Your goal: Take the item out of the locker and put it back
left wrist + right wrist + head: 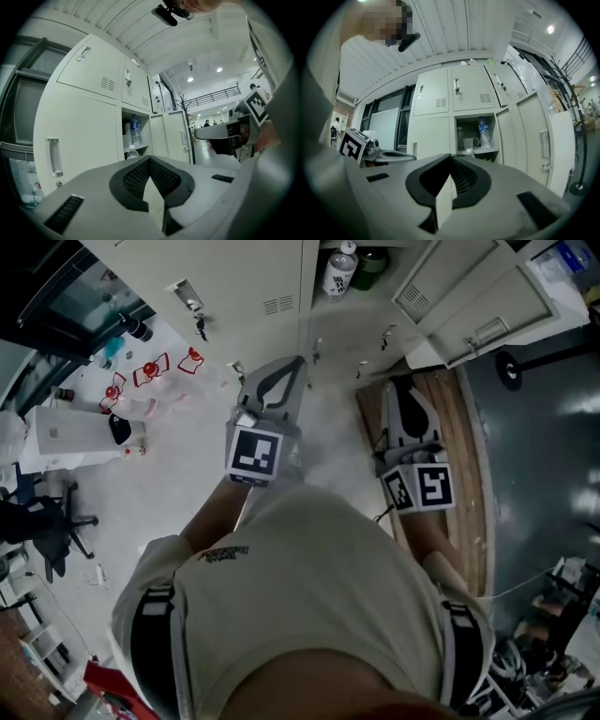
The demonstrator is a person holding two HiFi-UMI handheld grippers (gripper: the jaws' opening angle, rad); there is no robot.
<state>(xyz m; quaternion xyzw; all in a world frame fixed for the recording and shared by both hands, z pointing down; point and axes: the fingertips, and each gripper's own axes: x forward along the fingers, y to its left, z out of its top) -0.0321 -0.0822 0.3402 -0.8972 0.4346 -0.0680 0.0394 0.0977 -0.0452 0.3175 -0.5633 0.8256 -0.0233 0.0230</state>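
An open locker compartment [477,133] holds a clear water bottle [483,132] with a blue label, a mug [474,142] beside it, and the cap of another bottle [468,151] lower down. The left gripper view shows the same water bottle [135,131] inside the compartment. In the head view, bottles [339,273] stand in the locker at the top. My left gripper [298,360] and right gripper [401,382] are side by side in front of the lockers, well short of the compartment. Both are shut with their tips together and nothing between them.
Closed grey locker doors [79,136] surround the compartment, and its own door [541,140] stands swung out to the right. A wooden board [459,456] lies on the floor at the right. An office chair [47,521] and red items [150,371] are at the left.
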